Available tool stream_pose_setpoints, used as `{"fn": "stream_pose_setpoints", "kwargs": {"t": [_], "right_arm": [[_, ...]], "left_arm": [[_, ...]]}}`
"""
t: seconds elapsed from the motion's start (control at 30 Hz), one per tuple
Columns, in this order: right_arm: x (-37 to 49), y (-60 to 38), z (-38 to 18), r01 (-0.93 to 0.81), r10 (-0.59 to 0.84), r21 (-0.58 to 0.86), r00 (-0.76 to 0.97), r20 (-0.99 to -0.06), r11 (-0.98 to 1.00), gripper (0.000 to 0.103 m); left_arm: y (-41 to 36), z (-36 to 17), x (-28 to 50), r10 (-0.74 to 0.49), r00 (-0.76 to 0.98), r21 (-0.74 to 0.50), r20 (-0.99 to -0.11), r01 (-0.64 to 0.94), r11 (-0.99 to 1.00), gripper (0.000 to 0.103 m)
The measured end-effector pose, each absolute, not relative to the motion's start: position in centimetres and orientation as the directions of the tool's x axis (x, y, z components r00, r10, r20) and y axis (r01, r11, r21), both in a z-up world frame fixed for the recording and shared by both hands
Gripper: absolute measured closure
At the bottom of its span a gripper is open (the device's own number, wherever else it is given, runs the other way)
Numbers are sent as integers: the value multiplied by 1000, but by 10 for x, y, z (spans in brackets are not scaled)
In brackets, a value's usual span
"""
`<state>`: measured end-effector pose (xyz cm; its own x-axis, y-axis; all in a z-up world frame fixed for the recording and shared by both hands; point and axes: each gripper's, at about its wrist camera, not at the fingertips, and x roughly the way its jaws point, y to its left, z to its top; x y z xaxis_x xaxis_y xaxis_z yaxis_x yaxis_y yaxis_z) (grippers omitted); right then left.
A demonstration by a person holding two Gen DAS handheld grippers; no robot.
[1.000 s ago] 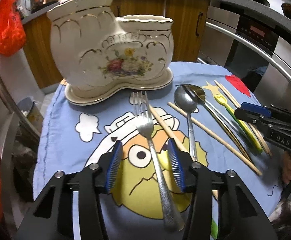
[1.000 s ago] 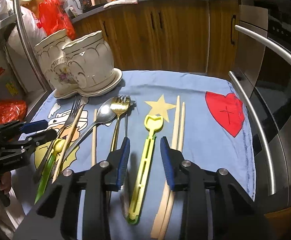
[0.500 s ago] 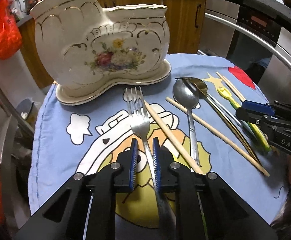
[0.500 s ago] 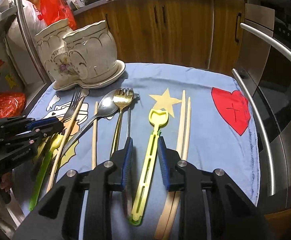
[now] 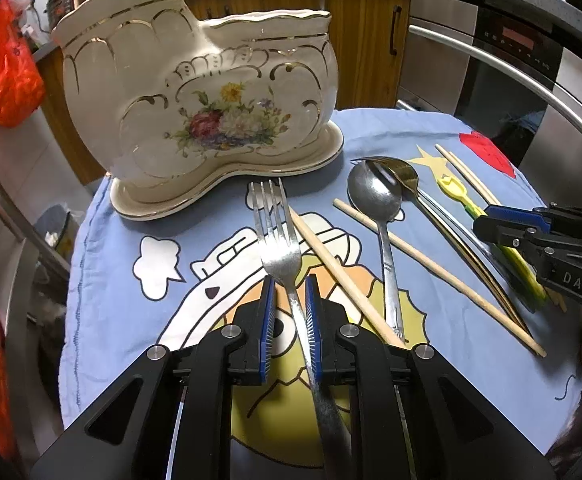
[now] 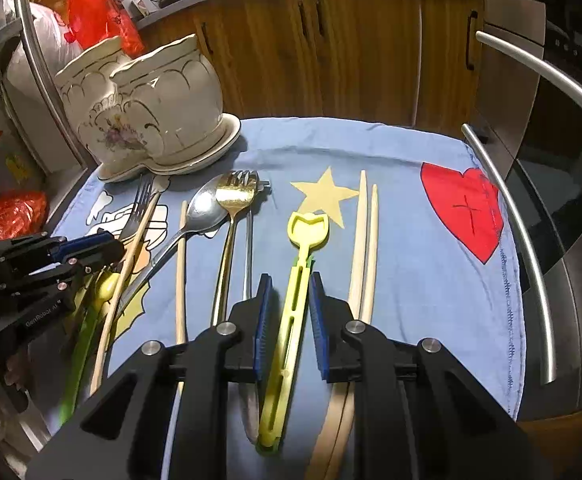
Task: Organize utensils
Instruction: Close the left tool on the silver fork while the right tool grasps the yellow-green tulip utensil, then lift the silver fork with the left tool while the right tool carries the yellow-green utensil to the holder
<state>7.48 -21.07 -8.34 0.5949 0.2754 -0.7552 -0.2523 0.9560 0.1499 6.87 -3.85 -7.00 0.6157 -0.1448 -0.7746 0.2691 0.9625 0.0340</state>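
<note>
On the cloth (image 5: 103,264) the holder (image 5: 195,96) stands at the back left. Before it lies the fork (image 5: 277,236), a chopstick (image 5: 343,276) crossing just right of it, then the spoon (image 5: 375,200). Farther right lie the slotted utensil (image 6: 291,300) and a chopstick pair (image 6: 365,248), side by side.

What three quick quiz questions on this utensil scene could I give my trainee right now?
1. True or false: the left gripper brackets the silver fork.
2. Which utensil lies between the right gripper fingers? A) gold fork B) yellow utensil C) chopsticks
3. Fill in: the ceramic holder stands on a matching ____.

Key: 1 true; 2 B, the yellow utensil; 3 tray.
</note>
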Motion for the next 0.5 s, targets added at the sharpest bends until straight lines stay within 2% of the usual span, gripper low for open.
{"fn": "stream_pose_setpoints", "kwargs": {"t": [0.13,0.27,0.37,0.5], "right_arm": [[75,-211,-83,-252,274,148,595,-756,956,84],[76,-215,-84,-235,276,165,596,-754,958,92],[77,-217,-84,-229,281,176,597,-751,957,93],[75,-219,-82,-219,286,189,611,-739,957,93]], "left_arm": [[-38,-71,67,-143,626,43,-766,272,961,87],[-36,-72,66,-146,631,37,-762,268,963,93],[-30,-71,68,-169,625,-4,-762,256,967,97],[-23,-69,68,-217,616,-57,-757,269,962,98]]}}
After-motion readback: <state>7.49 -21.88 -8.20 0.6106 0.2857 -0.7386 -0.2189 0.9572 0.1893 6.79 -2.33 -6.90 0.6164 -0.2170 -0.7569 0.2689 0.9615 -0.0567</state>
